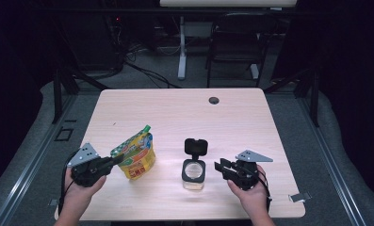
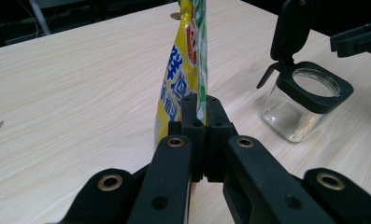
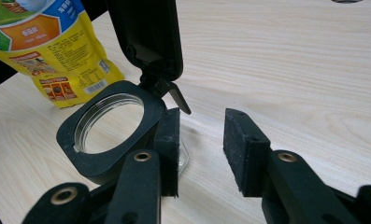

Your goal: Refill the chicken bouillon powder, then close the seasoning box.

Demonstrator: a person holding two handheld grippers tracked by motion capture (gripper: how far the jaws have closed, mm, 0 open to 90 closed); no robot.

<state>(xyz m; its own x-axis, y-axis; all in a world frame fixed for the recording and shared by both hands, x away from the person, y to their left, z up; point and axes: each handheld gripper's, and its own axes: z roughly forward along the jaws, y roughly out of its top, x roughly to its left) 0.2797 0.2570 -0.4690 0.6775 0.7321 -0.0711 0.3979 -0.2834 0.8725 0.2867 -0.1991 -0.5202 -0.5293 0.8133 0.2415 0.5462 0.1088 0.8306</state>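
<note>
Left gripper (image 1: 115,160) pinching the near side edge of a yellow stand-up snack pouch (image 1: 136,157); in the left gripper view the two black jaws are pressed together on the thin edge seam of the pouch (image 2: 183,74), which rises upright between and beyond them. The pouch stands on the wooden table (image 1: 175,113), to the left of the clear glass jar (image 1: 194,173), near it but not touching. Its long axis runs upward, tilted slightly, with the green spout corner at the top leaning away from the jar.

The jar sits between the two hands, its black flip lid (image 1: 196,146) swung open and standing up behind the mouth (image 3: 109,122), so the opening faces upward. Right gripper (image 1: 221,166) just to the right of the jar, jaws spread; in the right gripper view one pad (image 3: 168,140) lies beside the jar's black collar, with contact not resolvable, and nothing is between the jaws.

Governing relation, as a judgement: the pouch lies left of the open jar mouth, the left hand being the nearer to it, so tipping the contents in would require carrying the pouch rightward above the mouth.
</note>
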